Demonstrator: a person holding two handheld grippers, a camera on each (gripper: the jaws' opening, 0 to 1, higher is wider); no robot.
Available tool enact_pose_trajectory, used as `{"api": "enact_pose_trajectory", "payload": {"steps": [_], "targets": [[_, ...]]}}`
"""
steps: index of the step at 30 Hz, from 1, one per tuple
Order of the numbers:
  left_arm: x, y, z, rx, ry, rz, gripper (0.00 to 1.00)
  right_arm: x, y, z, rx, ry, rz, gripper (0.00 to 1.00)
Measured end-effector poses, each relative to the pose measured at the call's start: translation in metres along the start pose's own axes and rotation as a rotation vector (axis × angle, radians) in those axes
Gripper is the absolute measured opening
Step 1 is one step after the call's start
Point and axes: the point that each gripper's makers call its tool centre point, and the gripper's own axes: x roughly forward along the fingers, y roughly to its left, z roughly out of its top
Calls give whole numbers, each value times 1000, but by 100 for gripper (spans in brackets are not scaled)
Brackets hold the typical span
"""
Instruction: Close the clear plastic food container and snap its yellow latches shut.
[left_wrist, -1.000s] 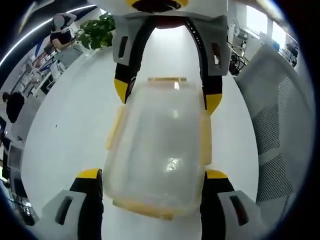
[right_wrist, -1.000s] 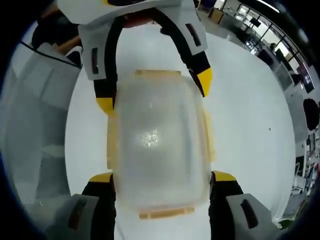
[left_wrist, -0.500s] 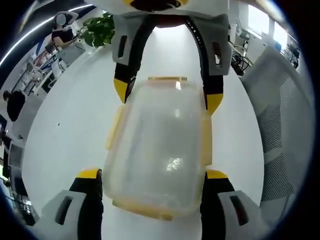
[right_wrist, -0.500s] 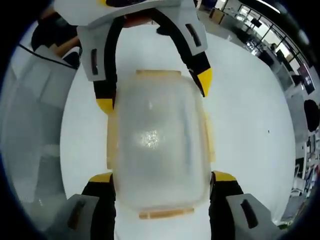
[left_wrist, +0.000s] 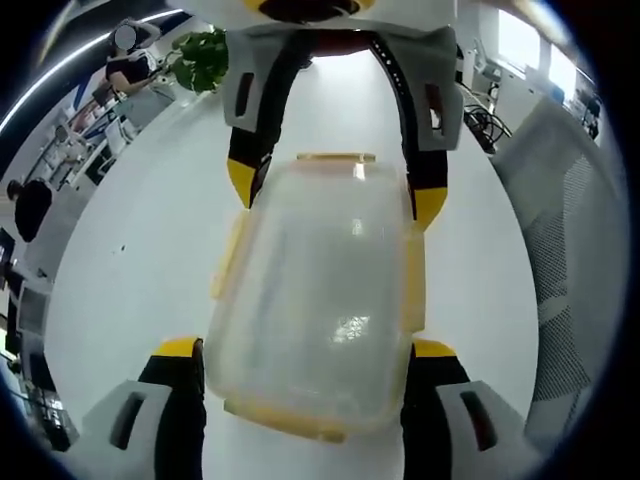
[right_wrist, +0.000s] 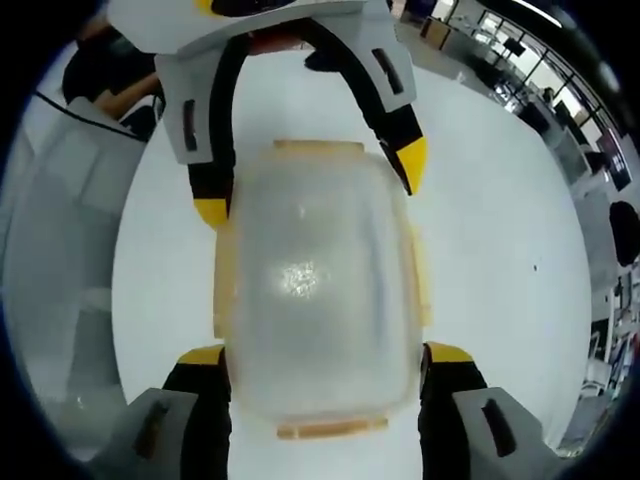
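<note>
A clear plastic food container (left_wrist: 318, 290) with its lid on hangs over the white table (left_wrist: 140, 260), held from both ends. My left gripper (left_wrist: 306, 348) is shut on its near end, one yellow-tipped jaw against each long side. From the far side my right gripper (left_wrist: 333, 192) clamps the other end. In the right gripper view the container (right_wrist: 315, 290) sits between my right gripper (right_wrist: 325, 354) and the opposing left gripper (right_wrist: 309, 185). Yellow latches (left_wrist: 228, 262) (right_wrist: 420, 280) run along the sides, and a latch (right_wrist: 318, 147) lies at each end. Whether they are snapped down is unclear.
A grey mesh chair (left_wrist: 565, 230) stands beside the table at the right of the left gripper view. A potted plant (left_wrist: 200, 58) and desks lie beyond the far edge. In the right gripper view a chair (right_wrist: 70, 260) fills the left side.
Both grippers and the container keep the same pose. Only the background has drifted slightly, so the hands have shifted a little together.
</note>
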Motion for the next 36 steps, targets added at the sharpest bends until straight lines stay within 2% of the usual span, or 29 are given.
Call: {"api": "enact_pose_trajectory", "payload": {"steps": [27,36], "targets": [[9,31,2,-19,-12,17,82,4,-33,3,-24,2,7,78],[9,31,2,-17,-3,15,82,4,-33,2,-25,-3,8,78]]}}
